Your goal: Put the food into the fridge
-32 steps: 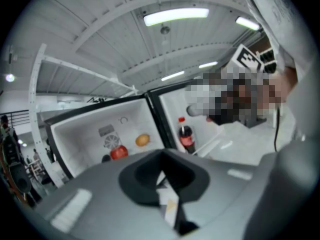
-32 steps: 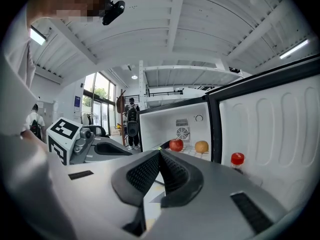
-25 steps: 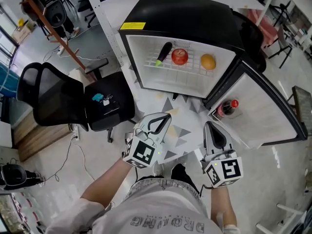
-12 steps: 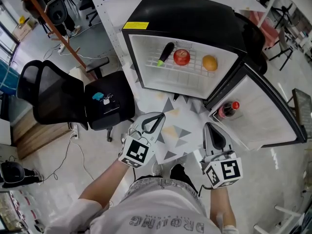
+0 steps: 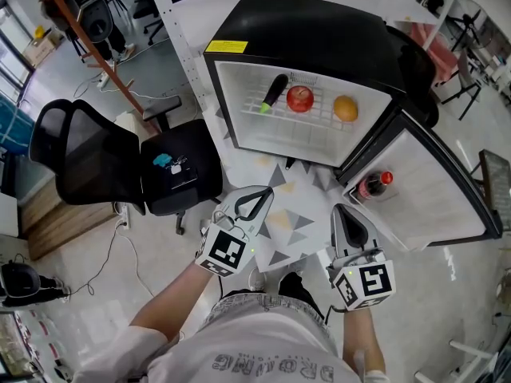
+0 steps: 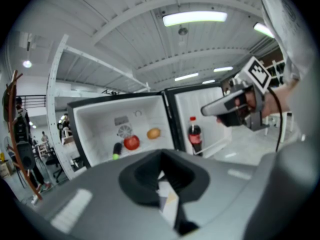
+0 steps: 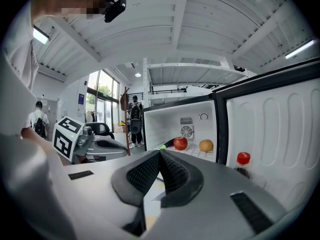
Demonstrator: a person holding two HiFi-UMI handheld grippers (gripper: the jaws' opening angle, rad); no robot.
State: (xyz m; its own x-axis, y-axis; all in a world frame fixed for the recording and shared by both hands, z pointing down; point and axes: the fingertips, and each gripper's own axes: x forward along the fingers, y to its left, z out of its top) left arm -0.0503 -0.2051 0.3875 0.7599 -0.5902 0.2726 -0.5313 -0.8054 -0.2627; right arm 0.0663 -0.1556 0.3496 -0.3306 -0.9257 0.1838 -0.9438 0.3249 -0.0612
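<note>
Head view: 3 foods, namely apple (image 5: 300, 98), orange (image 5: 345, 108) and dark green-tipped vegetable (image 5: 272, 93), lie on the open fridge's (image 5: 319, 38) wire shelf (image 5: 315, 122) — its yellow label (image 5: 223, 47) is too small to read. Left gripper (image 5: 259, 195) and right gripper (image 5: 345, 212) hover outside, jaws together, empty.

The person wears a pale grey T-shirt (image 5: 263, 340) with darker grey lettering. The left gripper (image 5: 268, 191) and right gripper (image 5: 338, 208) have light grey shells, black-lined jaws and black-and-white marker cubes (image 5: 226, 251).
</note>
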